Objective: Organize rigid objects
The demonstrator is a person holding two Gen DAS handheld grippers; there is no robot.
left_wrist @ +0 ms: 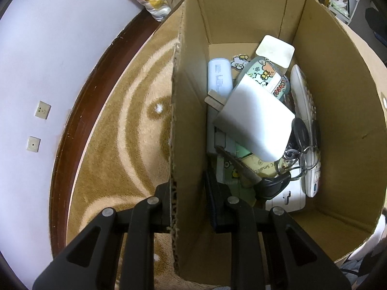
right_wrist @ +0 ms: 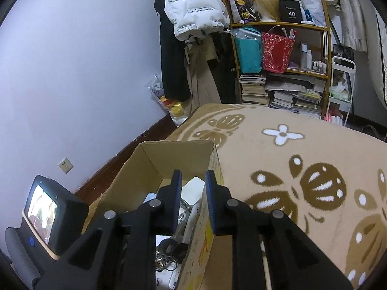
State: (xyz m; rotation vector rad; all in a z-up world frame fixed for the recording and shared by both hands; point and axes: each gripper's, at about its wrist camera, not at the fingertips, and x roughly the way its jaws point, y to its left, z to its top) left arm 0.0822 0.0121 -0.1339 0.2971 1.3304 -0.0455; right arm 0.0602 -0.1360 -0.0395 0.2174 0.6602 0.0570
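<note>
A cardboard box stands on the carpet and holds several rigid things: a white power bank, a white cylinder, a white square block, cartoon cases, a remote and keys. My left gripper is shut on the box's left wall, one finger outside, one inside. My right gripper straddles the box's right wall and grips it. The box also shows in the right wrist view.
A beige patterned carpet lies under the box. A purple wall with a brown baseboard runs on the left. A cluttered shelf, hanging clothes and a plastic bag stand at the far end.
</note>
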